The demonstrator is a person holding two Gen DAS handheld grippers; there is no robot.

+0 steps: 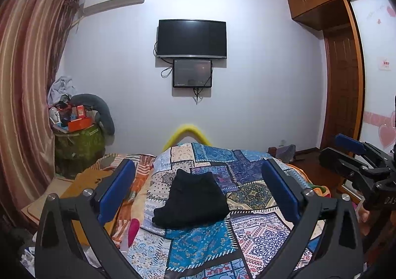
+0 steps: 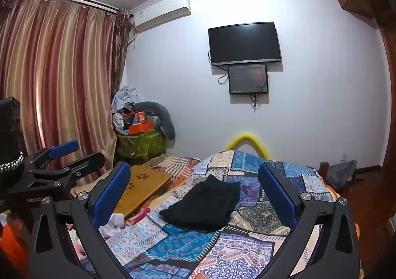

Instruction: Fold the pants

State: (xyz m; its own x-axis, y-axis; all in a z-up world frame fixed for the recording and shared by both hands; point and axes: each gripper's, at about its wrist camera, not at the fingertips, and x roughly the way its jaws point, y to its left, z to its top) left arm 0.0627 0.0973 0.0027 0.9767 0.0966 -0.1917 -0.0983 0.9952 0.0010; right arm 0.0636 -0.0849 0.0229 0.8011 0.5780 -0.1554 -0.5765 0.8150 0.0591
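Black pants (image 1: 194,201) lie folded into a compact bundle on the patchwork quilt (image 1: 250,192), in the middle of the bed. My left gripper (image 1: 198,180) hangs above the near part of the bed, open wide, with nothing between its blue pads; the pants lie beyond it. In the right wrist view the same pants (image 2: 205,206) rest ahead of my right gripper (image 2: 195,180), which is also open and empty. The right gripper (image 1: 351,152) shows at the right edge of the left view, and the left gripper (image 2: 66,155) at the left edge of the right view.
A wooden lap tray (image 2: 141,187) lies on the bed's left side, with small pale and pink items (image 2: 116,223) near it. A green bin piled with boxes (image 2: 141,140) stands by the curtain (image 2: 54,81). A TV (image 1: 191,39) hangs on the far wall; a wardrobe (image 1: 344,76) is right.
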